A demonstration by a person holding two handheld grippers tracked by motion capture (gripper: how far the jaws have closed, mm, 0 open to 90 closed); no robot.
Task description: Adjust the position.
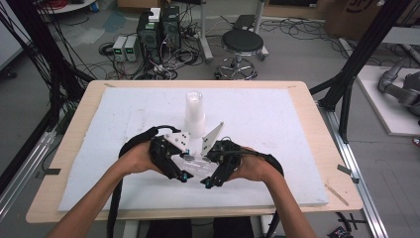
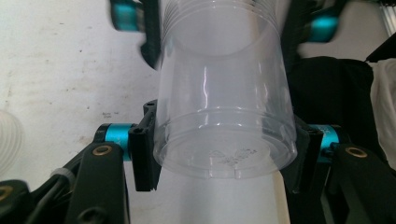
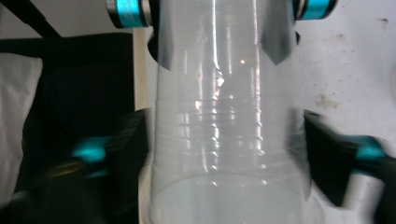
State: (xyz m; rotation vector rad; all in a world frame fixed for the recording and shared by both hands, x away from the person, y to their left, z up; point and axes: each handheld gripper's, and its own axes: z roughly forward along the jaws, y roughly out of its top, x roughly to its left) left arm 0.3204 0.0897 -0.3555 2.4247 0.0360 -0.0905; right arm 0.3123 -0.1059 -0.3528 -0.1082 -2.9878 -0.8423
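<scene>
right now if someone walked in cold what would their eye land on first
First, the clear plastic cup lying between the two grippers near the front middle of the white mat. The left gripper is clamped on its base end, while the right gripper has its jaws apart around the rim end. Just behind them stands a tall stack of cups.

Robotics lab: black computer towers (image 1: 158, 29) sitting on grey floor, tangled cables (image 1: 173, 59) sprawling, grey robot arm (image 1: 398, 87) lying nearby.
</scene>
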